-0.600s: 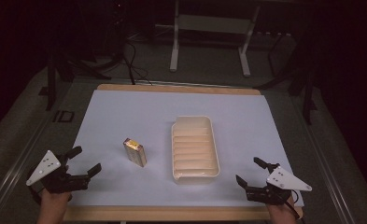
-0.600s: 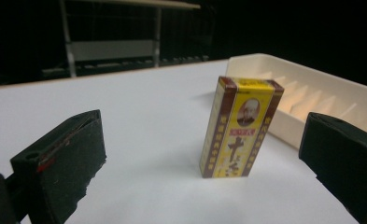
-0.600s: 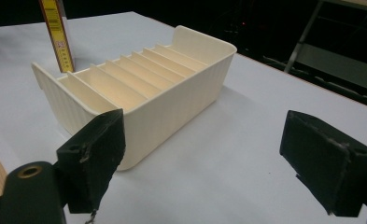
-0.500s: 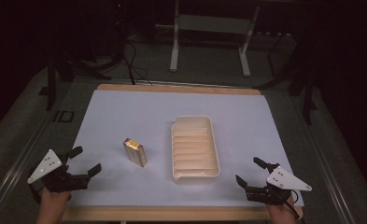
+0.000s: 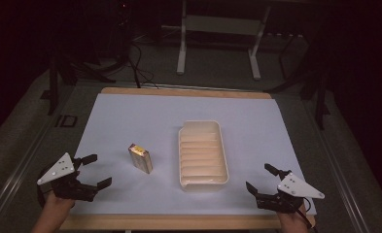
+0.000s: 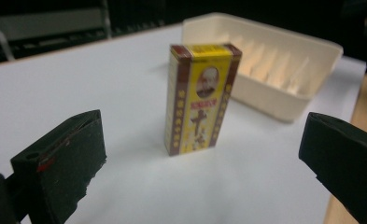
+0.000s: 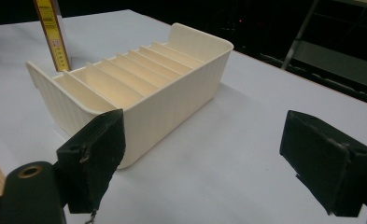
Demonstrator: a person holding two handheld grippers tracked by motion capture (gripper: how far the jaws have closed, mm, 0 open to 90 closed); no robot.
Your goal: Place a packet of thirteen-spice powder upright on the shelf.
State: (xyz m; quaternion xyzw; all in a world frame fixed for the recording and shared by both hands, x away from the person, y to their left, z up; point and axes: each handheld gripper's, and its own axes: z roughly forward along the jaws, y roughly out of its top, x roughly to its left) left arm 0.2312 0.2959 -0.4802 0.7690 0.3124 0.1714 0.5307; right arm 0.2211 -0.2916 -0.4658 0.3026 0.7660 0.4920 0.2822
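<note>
Two grippers sit at the near edge of the white table mat [image 5: 145,111], and against the frames from just before nothing has shifted: the left gripper [image 5: 92,171] hangs in the same spot by the near left corner, the right gripper [image 5: 262,179] by the near right, and the box and tray stand where they stood. Both pairs of jaws gape wide with nothing between the pads and nothing touched. The small yellow and maroon carton [image 5: 140,158] stands upright on the mat, a little ahead of the left gripper and just left of the cream ribbed tray [image 5: 203,180], apart from it. In the left gripper view the carton [image 6: 199,98] faces the camera between the two black jaws, well beyond them, with the tray [image 6: 284,100] behind it. Its front carries a small oval portrait and red characters that look Chinese, too soft to read. In the right gripper view the tray [image 7: 172,95] lies ahead, and the carton [image 7: 52,30] is cut off by the top edge. The room behind is too dark to make out.
</note>
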